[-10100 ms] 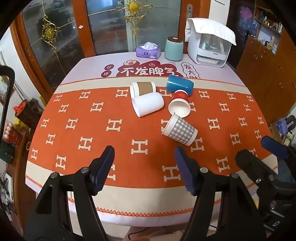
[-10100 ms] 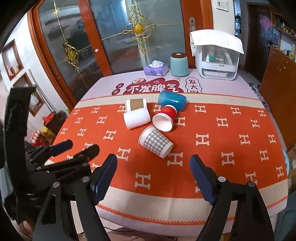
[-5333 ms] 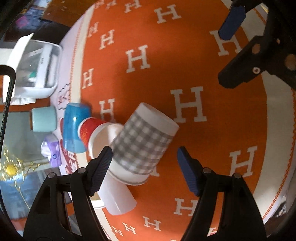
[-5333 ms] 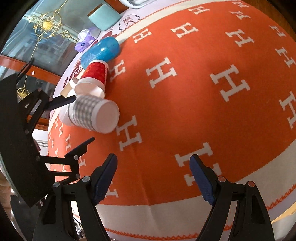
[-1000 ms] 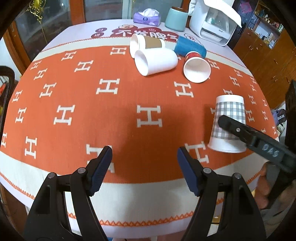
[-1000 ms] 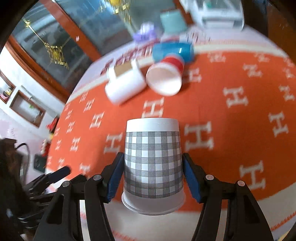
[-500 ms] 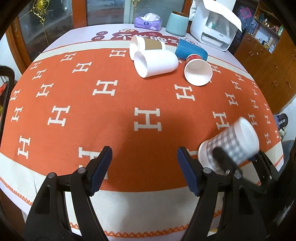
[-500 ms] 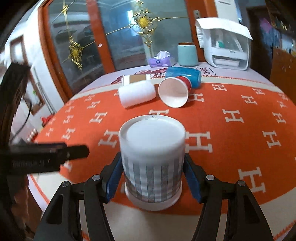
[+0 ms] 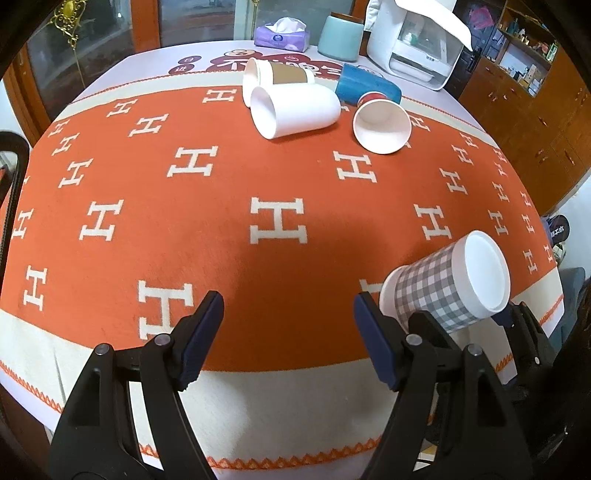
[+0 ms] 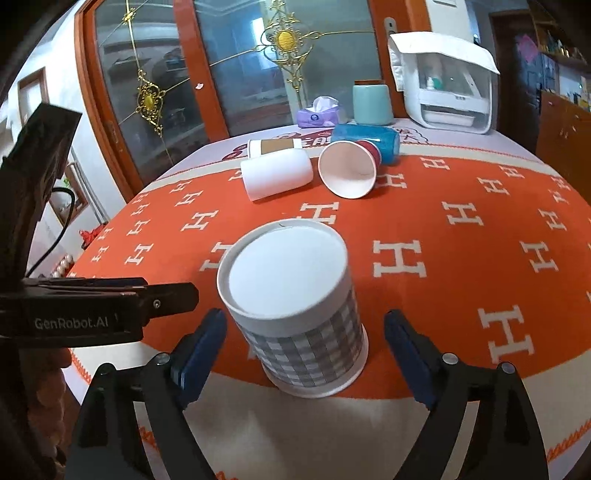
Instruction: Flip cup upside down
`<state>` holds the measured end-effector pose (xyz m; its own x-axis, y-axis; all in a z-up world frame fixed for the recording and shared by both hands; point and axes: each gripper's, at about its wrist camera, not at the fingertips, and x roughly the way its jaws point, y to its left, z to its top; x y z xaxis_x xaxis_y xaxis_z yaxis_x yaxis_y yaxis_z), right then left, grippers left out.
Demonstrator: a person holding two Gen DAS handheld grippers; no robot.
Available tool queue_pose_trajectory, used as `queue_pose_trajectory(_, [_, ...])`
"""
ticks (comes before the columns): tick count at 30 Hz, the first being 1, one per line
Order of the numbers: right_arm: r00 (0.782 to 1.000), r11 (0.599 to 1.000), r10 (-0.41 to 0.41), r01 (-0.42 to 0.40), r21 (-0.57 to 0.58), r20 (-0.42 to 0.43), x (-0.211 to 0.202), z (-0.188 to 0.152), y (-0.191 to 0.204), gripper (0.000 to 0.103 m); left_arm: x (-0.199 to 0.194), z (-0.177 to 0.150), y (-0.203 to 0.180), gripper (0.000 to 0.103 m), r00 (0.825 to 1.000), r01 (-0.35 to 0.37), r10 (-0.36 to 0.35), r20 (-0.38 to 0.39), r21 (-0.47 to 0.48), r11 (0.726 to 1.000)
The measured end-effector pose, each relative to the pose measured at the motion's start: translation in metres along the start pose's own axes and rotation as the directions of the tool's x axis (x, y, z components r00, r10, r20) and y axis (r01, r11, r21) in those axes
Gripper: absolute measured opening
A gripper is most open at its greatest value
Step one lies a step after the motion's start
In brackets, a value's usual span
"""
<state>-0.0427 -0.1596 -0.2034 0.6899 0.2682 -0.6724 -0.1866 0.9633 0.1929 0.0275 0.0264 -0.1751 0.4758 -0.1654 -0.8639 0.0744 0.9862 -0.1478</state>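
The grey checked paper cup [image 10: 295, 306] stands upside down, rim on the cloth and white base up, near the table's front edge. My right gripper [image 10: 304, 347] is open, its blue pads on either side of the cup with a gap at each side. The cup also shows in the left wrist view [image 9: 448, 282] at the right, with the right gripper [image 9: 465, 325] around it. My left gripper [image 9: 288, 339] is open and empty over the front of the orange tablecloth [image 9: 221, 229], to the left of the cup.
Several cups lie on their sides at the back: a white cup [image 9: 293, 110], a brown-sleeved cup [image 9: 277, 75], a red cup [image 9: 382, 122] and a blue cup [image 9: 369, 88]. Behind them stand a tissue box [image 9: 282, 33], a teal canister [image 9: 340, 35] and a white appliance [image 9: 417, 44].
My right gripper has opened and let go of the checked cup, which now stands base up on the cloth. The left gripper has barely moved.
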Motion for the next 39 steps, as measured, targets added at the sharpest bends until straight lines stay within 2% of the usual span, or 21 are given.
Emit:
queue_pose_trajectory(9, [1.000, 0.997, -0.001, -0.001, 0.077, 0.025, -0.042, 0.008, -0.007, 0.088, -0.019, 0.001, -0.011, 0.072, 1.000, -0.008, 0.008, 0.006, 0.038, 0.999])
queue_pose_trajectory(20, [0.999, 0.992, -0.028, 0.022, 0.121, 0.047, -0.094, 0.040, 0.000, 0.088, -0.063, 0.003, -0.020, 0.072, 0.999, -0.033, 0.032, 0.022, 0.052, 0.998])
queue_pose_trajectory(29, [0.996, 0.986, -0.059, 0.047, 0.162, 0.067, -0.149, 0.097, 0.006, 0.088, -0.114, 0.029, -0.037, 0.072, 0.987, -0.066, 0.055, 0.148, 0.066, 0.996])
queue_pose_trajectory(35, [0.996, 0.986, -0.073, 0.063, 0.154, 0.058, -0.178, 0.137, 0.009, 0.088, -0.147, 0.044, -0.057, 0.072, 0.966, -0.129, 0.103, 0.236, 0.096, 0.987])
queue_pose_trajectory(39, [0.996, 0.988, -0.079, 0.072, 0.138, 0.048, -0.186, 0.151, 0.010, 0.088, -0.166, 0.056, -0.067, 0.073, 0.953, -0.153, 0.121, 0.279, 0.097, 0.984])
